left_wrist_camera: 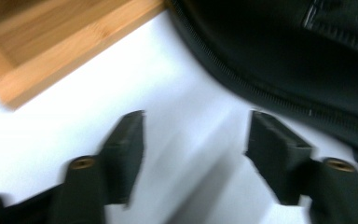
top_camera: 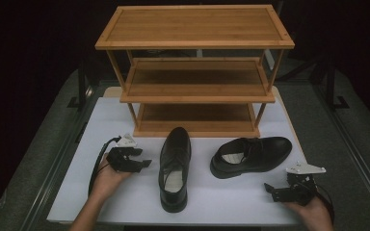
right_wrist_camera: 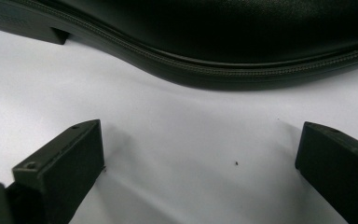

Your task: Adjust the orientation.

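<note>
Left gripper (top_camera: 147, 162) open beside upright shoe (top_camera: 174, 168), right gripper (top_camera: 269, 188) open

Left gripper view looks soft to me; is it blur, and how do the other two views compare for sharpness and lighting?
Left gripper view: smeared, the jaw edges and the shelf corner streaked. Right gripper view: crisp, stitching on the shoe sole readable, soft shadows under it. High view: sharp, white table brightly lit, surroundings dark.

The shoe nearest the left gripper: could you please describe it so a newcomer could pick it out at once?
Start at the three-tier wooden shoe rack at the back of the white table. Two black leather shoes stand in front of it. The one meant is the left shoe, pointing toe-first at the rack, whereas the other shoe lies sideways.
</note>
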`<state>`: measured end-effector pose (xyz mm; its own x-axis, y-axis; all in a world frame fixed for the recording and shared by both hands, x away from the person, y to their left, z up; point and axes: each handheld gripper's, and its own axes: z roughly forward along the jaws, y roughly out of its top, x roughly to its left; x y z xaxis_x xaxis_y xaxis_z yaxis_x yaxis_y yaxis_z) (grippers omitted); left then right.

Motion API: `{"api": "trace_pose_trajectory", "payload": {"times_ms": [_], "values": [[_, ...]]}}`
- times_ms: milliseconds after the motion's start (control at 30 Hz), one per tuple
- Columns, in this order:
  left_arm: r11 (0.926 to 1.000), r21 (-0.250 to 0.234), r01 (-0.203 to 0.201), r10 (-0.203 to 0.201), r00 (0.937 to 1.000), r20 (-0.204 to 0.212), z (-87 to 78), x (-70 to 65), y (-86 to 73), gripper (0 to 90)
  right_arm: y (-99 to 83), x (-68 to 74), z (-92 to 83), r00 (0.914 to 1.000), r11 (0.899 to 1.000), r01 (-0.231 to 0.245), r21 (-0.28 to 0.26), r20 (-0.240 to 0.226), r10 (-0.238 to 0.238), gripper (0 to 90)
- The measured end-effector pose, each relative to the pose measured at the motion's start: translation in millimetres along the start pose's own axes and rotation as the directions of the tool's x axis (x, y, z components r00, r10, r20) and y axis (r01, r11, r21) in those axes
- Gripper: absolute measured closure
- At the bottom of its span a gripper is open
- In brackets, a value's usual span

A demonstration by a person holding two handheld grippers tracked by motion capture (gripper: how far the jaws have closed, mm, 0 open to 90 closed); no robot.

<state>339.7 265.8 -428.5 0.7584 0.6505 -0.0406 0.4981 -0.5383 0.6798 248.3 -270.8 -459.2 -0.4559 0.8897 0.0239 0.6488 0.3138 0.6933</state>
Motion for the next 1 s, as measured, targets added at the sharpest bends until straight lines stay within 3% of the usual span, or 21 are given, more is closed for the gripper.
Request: {"api": "trace_pose_trajectory", "payload": {"times_ms": [133,400,800,1000], "values": [[1.0000,0.004,0.003,-0.003,0.9999,-0.016,-13.1,0.6,-12.1,16.9,0.0,0.1,0.0,1.0000,1.000,-0.001,0.000,0.000,0.001,0.5],[0.9999,0.011,0.000,0.001,0.9987,-0.052,-35.0,-0.5,-35.9,1.1,0.0,-0.1,0.0,1.0000,1.000,0.001,0.000,0.000,-0.001,0.5],[0.9999,0.014,0.000,0.001,0.9974,-0.072,-48.6,-0.6,-81.9,0.0,0.1,0.2,-0.1,1.0000,1.000,-0.001,0.001,0.001,0.001,0.5],[1.0000,-0.006,-0.002,0.002,0.9977,-0.067,-47.8,0.5,-83.7,0.0,0.3,0.1,-0.3,1.0000,1.000,0.001,0.003,0.001,-0.001,0.5]]}}
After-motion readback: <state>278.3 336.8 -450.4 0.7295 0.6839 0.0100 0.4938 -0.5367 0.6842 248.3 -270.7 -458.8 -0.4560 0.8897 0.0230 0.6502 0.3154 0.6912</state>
